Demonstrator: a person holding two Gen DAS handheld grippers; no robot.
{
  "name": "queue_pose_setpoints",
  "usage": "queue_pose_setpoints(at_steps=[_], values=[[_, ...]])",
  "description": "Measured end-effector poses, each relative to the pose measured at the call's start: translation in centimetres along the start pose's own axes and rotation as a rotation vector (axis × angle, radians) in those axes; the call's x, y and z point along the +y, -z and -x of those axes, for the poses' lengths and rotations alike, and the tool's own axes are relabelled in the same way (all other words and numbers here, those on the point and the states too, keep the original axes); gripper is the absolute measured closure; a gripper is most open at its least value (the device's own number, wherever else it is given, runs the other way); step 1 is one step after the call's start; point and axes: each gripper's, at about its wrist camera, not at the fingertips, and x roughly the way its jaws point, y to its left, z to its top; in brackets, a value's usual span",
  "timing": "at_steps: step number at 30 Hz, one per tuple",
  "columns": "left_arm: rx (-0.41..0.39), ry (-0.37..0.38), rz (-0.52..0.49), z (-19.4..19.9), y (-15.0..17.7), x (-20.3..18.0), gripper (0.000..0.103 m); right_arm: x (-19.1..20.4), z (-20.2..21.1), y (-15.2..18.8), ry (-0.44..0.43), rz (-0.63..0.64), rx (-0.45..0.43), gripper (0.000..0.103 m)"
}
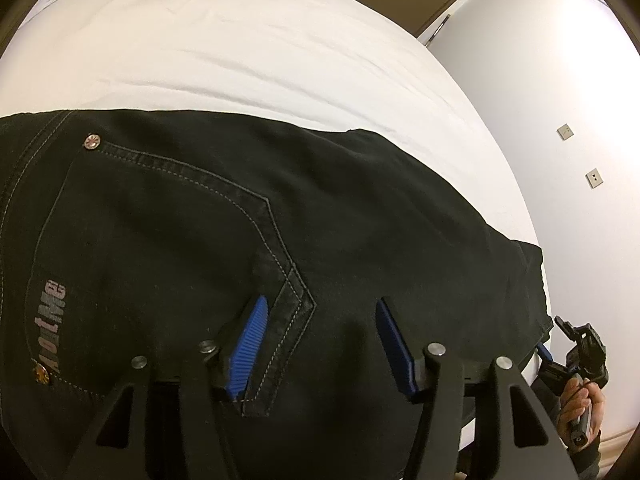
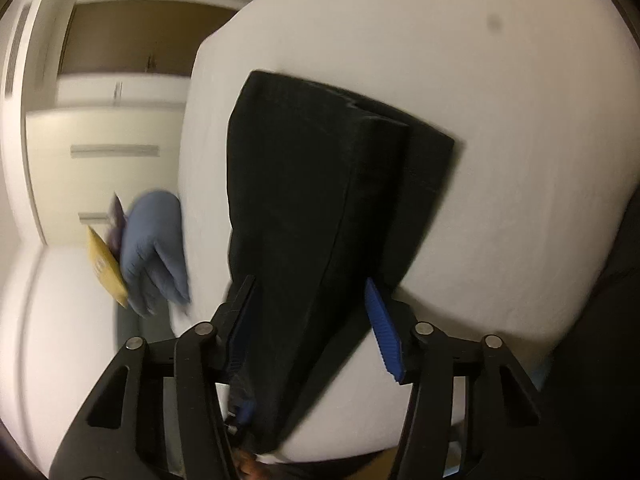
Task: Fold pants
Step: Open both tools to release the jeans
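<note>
In the left wrist view the left gripper (image 1: 320, 344) hangs just above the seat of the black pants (image 1: 280, 208), its blue pads (image 1: 250, 352) spread apart with only the point of the back pocket (image 1: 160, 248) under the gap; nothing is pinched. It seems placed there to steady or smooth the waist end rather than lift it. Off to the lower right, at the mattress edge, a hand (image 1: 580, 408) holds the right gripper (image 1: 560, 344).

From the right wrist view, the right gripper (image 2: 312, 320) straddles the leg end of the pants (image 2: 320, 184). Its pads stand apart; cloth lies between them, but the right pad (image 2: 384, 336) is clear of it, so it does not look clamped. The legs lie one on the other along the white bed (image 2: 500, 140), suggesting the lengthwise fold is done and a crosswise fold is next.

Farther off lie a blue garment (image 2: 156, 248) and a yellow packet (image 2: 106, 268), with cupboards (image 2: 104, 152) behind.
</note>
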Motion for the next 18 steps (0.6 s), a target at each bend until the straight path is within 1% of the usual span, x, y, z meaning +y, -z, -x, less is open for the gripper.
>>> queue_pose_setpoints(at_steps=[1, 3, 4, 5, 6, 7, 9, 12, 14, 16, 18], values=[[-0.001, 0.000, 0.000, 0.0, 0.0, 0.0, 0.043, -0.1, -0.6, -0.1, -0.011, -0.008, -0.001, 0.052], [-0.001, -0.002, -0.001, 0.0, 0.1, -0.1, 0.042, -0.4, -1.5, -0.3, -0.041, -0.025, -0.009, 0.057], [0.000, -0.004, -0.004, 0.1, 0.1, -0.1, 0.041, -0.6, -2.0, -0.3, -0.060, -0.040, -0.010, 0.070], [0.001, -0.008, -0.007, 0.2, 0.1, -0.1, 0.041, -0.7, -2.6, -0.5, -0.066, -0.044, -0.005, 0.087], [0.002, -0.012, -0.011, 0.2, 0.1, -0.1, 0.041, -0.6, -3.1, -0.7, -0.058, -0.040, 0.000, 0.096], [0.003, -0.016, -0.016, 0.2, 0.1, -0.2, 0.041, -0.4, -3.4, -0.9, -0.038, -0.032, -0.006, 0.101], [0.011, -0.024, -0.029, 0.1, 0.2, -0.6, 0.041, -0.1, -2.9, -0.7, -0.009, -0.014, -0.046, 0.101], [0.034, -0.044, -0.070, -0.1, 0.3, -1.2, 0.041, 0.1, -1.4, -0.5, -0.025, -0.037, -0.088, 0.102], [0.047, -0.060, -0.108, 0.0, 0.5, -1.5, 0.041, 0.2, -0.1, -0.3, -0.014, -0.027, -0.115, 0.102], [0.053, -0.068, -0.130, 0.2, 0.7, -1.6, 0.041, -0.2, 0.6, -0.7, 0.031, -0.013, -0.147, 0.102], [0.054, -0.080, -0.143, 0.3, 0.9, -1.7, 0.041, -1.6, 0.6, -1.2, 0.036, -0.068, -0.151, 0.102]])
